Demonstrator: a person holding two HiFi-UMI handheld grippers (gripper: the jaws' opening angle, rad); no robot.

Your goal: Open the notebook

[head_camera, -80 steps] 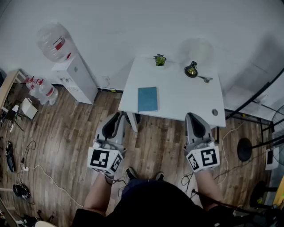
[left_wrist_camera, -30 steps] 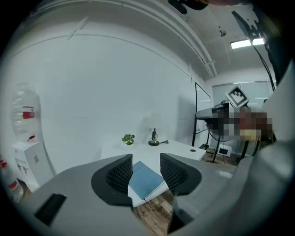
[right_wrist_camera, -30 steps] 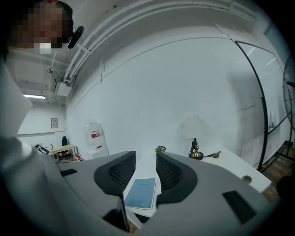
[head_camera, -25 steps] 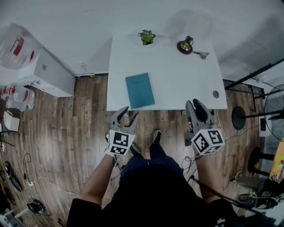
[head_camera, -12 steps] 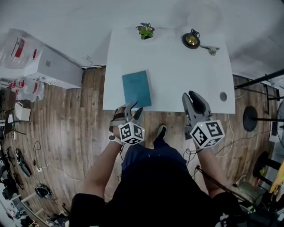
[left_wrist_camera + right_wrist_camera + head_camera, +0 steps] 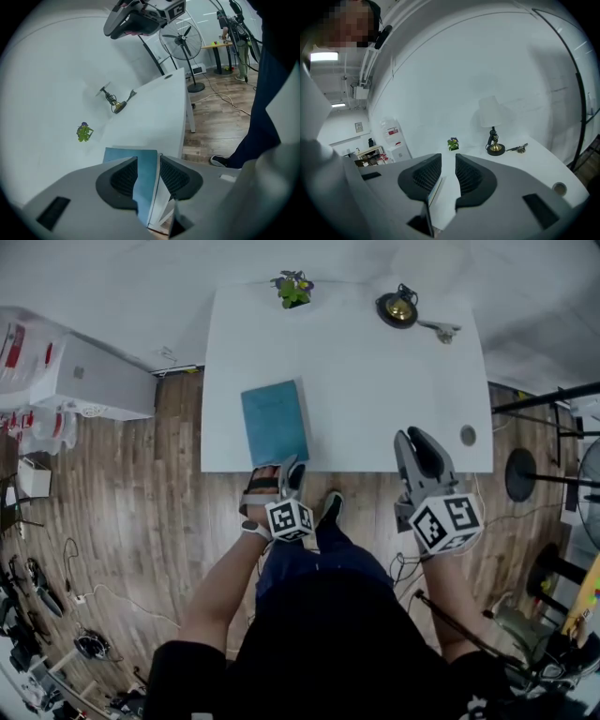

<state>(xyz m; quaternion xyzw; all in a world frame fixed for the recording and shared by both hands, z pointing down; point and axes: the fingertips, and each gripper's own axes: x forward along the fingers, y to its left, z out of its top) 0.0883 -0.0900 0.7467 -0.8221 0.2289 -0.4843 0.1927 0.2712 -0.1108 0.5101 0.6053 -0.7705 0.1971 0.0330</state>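
The teal notebook (image 6: 275,422) lies closed on the white table (image 6: 375,381), its near end at the table's front edge. My left gripper (image 6: 279,472) is at that near end. In the left gripper view the notebook's (image 6: 146,173) cover and page edge fill the gap between the closing jaws of the left gripper (image 6: 149,163); the pads do not visibly press on it. My right gripper (image 6: 418,448) hovers over the front edge to the right. Its jaws are closing with nothing between them. In the right gripper view, the right gripper (image 6: 448,174) looks past the notebook's edge (image 6: 435,188).
A small potted plant (image 6: 293,287) and a brass lamp (image 6: 397,307) stand at the table's far edge. A round cable hole (image 6: 468,435) is near the right front corner. A water dispenser (image 6: 84,381) stands left, a fan stand (image 6: 520,474) right.
My left gripper has dropped and moved forward to the notebook's near end, rolling as it went, and its jaws have narrowed. My right gripper has moved forward to the table's front edge.
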